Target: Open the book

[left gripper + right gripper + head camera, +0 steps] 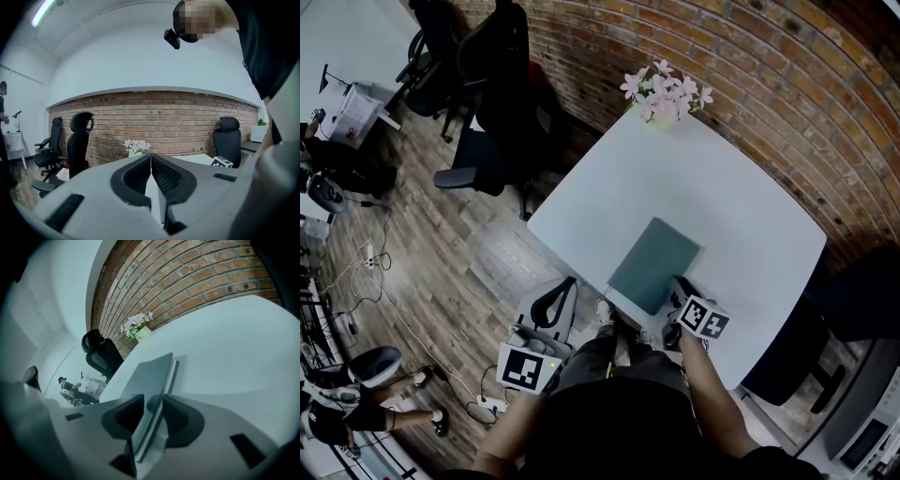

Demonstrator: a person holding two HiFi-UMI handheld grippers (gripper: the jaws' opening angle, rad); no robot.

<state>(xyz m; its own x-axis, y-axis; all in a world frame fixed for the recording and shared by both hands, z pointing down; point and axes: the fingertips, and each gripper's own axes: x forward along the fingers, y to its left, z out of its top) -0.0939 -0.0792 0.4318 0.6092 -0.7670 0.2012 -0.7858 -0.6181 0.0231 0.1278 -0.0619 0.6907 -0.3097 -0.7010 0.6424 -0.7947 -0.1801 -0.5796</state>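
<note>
At the table's six o'clock edge, we are straddling the book's corner with the right gripper's parted jaws to catch its cover. The left gripper is idling, jaws together.

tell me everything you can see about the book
The book is thin, with a plain dull teal cover and a pale page block showing along one edge. It lies closed and flat on the white table, at its near edge, set at a slant. Its near corner sits between the jaws of the right gripper, which flank it closely; whether they pinch it is unclear. Nothing else touches it.
</note>
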